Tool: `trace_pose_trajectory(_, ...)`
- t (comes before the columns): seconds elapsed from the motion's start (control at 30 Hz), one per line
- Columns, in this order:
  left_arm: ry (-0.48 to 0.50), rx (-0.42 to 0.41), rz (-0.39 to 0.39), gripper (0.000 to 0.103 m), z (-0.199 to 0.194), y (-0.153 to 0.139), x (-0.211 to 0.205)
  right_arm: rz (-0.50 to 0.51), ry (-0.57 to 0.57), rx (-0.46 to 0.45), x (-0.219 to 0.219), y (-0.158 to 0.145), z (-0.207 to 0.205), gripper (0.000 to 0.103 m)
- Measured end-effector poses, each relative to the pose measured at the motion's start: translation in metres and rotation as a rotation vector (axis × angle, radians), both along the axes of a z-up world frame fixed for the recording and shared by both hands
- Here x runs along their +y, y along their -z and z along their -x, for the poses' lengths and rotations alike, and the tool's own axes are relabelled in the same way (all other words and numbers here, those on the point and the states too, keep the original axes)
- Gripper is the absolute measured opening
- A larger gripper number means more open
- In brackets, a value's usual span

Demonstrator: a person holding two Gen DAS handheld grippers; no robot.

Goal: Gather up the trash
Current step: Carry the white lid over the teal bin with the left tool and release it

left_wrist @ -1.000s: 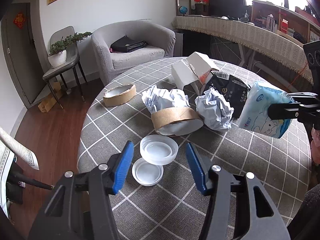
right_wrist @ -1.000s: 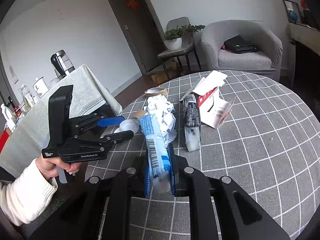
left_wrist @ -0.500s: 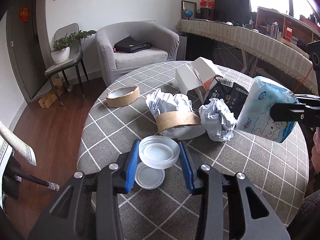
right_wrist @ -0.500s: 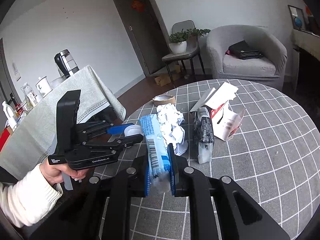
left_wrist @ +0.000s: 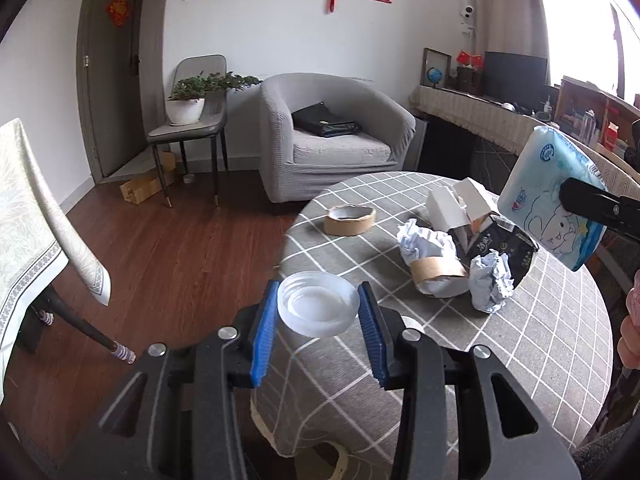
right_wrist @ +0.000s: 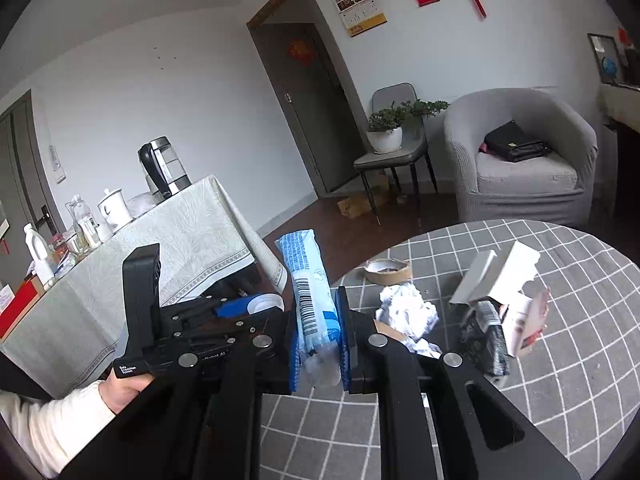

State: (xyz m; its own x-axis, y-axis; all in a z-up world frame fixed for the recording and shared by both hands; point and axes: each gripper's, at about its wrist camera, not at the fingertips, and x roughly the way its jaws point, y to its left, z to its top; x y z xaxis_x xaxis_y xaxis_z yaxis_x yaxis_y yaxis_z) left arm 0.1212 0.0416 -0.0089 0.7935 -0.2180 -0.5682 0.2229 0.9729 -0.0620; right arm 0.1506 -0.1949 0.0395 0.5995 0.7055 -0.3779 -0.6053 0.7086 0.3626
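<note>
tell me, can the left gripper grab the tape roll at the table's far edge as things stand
Probably not yet: the left gripper is shut on a plastic dish, so its jaws are full. The tape roll itself lies clear, nothing on it.

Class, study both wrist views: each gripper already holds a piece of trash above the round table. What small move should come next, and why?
Probably carry both loads away from the table toward a bin, which neither view shows. The left gripper is shut on the clear plastic lid, already lifted past the table's edge, and the right gripper clamps the blue tissue pack. With both occupied, nothing more can be picked up.
</note>
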Motion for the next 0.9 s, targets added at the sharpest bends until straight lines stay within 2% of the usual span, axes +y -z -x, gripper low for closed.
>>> trace_pose_trajectory(0.3, -0.14, 0.072, -0.053, 0.042, 0.013, 0.019, 0.06, 0.022, -0.105, 0.02, 0.078, 0.003, -0.012, 0.015)
trace_pose_trajectory(0.4, -0.183, 0.136, -0.089, 0.042, 0.015, 0.036, 0.078, 0.036, -0.123, 0.038, 0.101, 0.007, -0.013, 0.015)
trace_pose_trajectory(0.5, -0.214, 0.215, -0.084, 0.042, 0.017, 0.054, 0.097, 0.055, -0.14, 0.056, 0.124, 0.012, -0.013, 0.015)
trace_pose_trajectory(0.73, -0.254, 0.331, -0.109, 0.042, 0.034, 0.09, 0.138, 0.096, -0.177, 0.096, 0.178, 0.026, -0.006, 0.015)
trace_pose_trajectory(0.9, -0.289, 0.456, -0.106, 0.042, 0.041, 0.119, 0.17, 0.138, -0.2, 0.129, 0.212, 0.042, -0.003, 0.015)
